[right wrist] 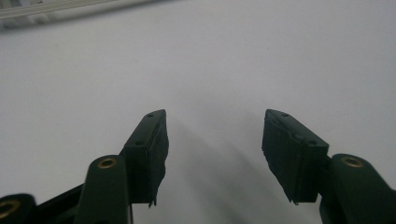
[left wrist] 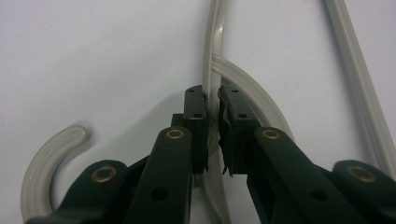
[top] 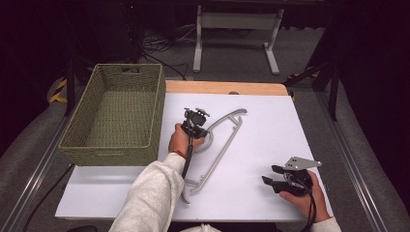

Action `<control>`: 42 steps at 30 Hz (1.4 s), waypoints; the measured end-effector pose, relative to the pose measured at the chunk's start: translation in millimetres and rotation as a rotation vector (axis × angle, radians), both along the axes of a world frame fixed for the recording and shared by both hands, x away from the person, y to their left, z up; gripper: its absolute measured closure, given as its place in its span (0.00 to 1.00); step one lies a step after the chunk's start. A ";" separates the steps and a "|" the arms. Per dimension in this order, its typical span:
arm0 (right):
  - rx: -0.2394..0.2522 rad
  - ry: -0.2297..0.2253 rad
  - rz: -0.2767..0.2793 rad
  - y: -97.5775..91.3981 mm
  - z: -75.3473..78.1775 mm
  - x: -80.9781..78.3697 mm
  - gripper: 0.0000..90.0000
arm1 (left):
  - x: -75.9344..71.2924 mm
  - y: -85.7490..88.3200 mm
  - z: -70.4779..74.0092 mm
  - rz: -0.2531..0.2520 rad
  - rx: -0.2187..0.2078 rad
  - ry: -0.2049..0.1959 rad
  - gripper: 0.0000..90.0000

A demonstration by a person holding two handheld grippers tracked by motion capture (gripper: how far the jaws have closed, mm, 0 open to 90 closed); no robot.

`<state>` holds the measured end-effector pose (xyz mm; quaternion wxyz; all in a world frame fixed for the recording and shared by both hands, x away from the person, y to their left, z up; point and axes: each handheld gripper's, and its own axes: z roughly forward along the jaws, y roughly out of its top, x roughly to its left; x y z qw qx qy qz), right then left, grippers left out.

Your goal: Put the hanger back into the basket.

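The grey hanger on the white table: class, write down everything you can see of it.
The hanger is pale grey, seemingly plastic, with a curved hook, arched shoulders and a straight bottom bar. It lies flat and slantwise on the white table top, to the right of the green woven basket. The left gripper is shut on its thin neck beside the hook. The right gripper is open, apart from it.

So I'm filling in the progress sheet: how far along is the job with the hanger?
Early. The left gripper has closed on the hanger near its hook, but it lies flat on the white table. The right gripper waits open, holding nothing. Probably left: lift the hanger into the basket.
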<state>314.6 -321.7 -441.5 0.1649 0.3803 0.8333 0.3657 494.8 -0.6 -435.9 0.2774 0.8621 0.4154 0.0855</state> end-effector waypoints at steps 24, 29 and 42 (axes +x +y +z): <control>0.020 0.030 0.003 -1.7 -2.1 1.6 0.44 | -5.4 -14.2 -0.5 -0.074 0.127 -0.064 0.92; 0.022 0.020 0.000 -2.3 -0.8 1.3 0.44 | -9.6 -11.4 11.4 -0.070 0.094 -0.171 0.92; 0.034 0.022 -0.003 -2.7 -0.2 1.1 0.44 | -25.3 5.1 70.8 -0.086 -0.087 -0.275 0.92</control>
